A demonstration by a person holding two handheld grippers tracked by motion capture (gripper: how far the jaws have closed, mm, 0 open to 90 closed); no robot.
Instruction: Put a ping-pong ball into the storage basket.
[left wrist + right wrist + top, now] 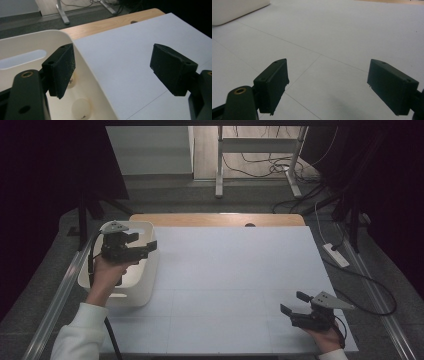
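While the high view looked down on the desk (225, 270), the left hand-held gripper (142, 243) hung over the near right rim of a white tub (145, 285) at the desk's left edge, jaws spread and empty. Well right of the tub, the right hand-held gripper (295, 302) sat low near the front corner, jaws likewise wide and empty. From the left gripper view, two pale balls (81, 107) lay inside the tub (85, 65). From the right gripper view, the tub (234, 10) stood far off at upper left.
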